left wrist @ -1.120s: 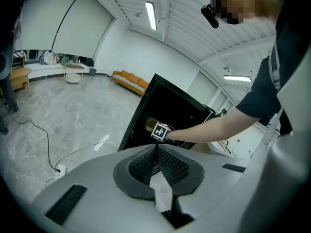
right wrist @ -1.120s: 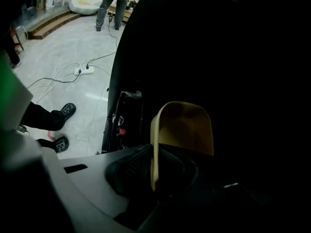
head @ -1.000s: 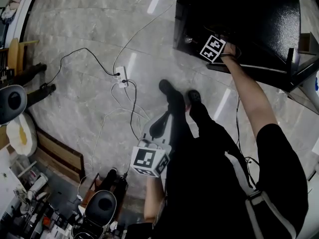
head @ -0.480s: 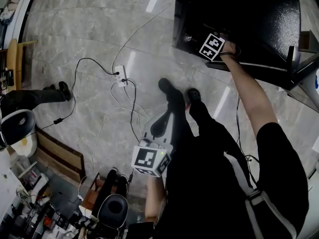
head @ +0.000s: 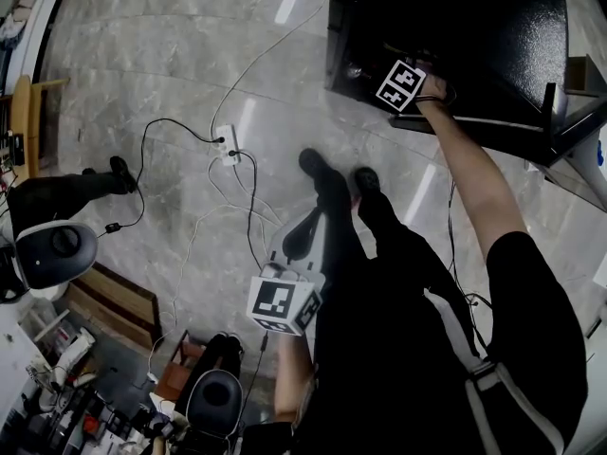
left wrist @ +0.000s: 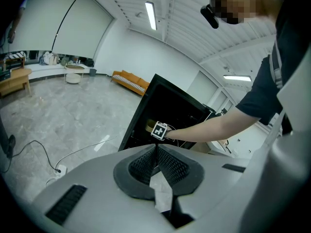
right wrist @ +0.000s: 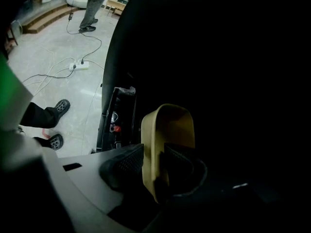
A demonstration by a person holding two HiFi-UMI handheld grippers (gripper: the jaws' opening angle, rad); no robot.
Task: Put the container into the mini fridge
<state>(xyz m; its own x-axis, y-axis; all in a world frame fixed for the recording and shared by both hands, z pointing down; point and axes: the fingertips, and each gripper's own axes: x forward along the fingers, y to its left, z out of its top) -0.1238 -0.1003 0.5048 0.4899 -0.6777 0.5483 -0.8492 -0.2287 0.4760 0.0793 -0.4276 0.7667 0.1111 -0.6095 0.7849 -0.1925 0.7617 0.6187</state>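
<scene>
Now, right arm (head: pixel 474 188) reaches into mini fridge (head: pixel 474 27). Right gripper (right wrist: pixel 153 155) jaws opening, wall of the empty tan container (right wrist: pixel 167 125) between them, inside the fridge. Left gripper (left wrist: pixel 156 152) hangs low, jaws pressed together.

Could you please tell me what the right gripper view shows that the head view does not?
Only the right gripper view: a yellowish container standing between the jaws of the right tool, which are opening, inside the dark mini fridge.
Only the head view: the left tool held in front of the person's body, and the right forearm reaching to the fridge.
Both: the mini fridge, the white power strip with its cables on the floor, and the person's shoes.
</scene>
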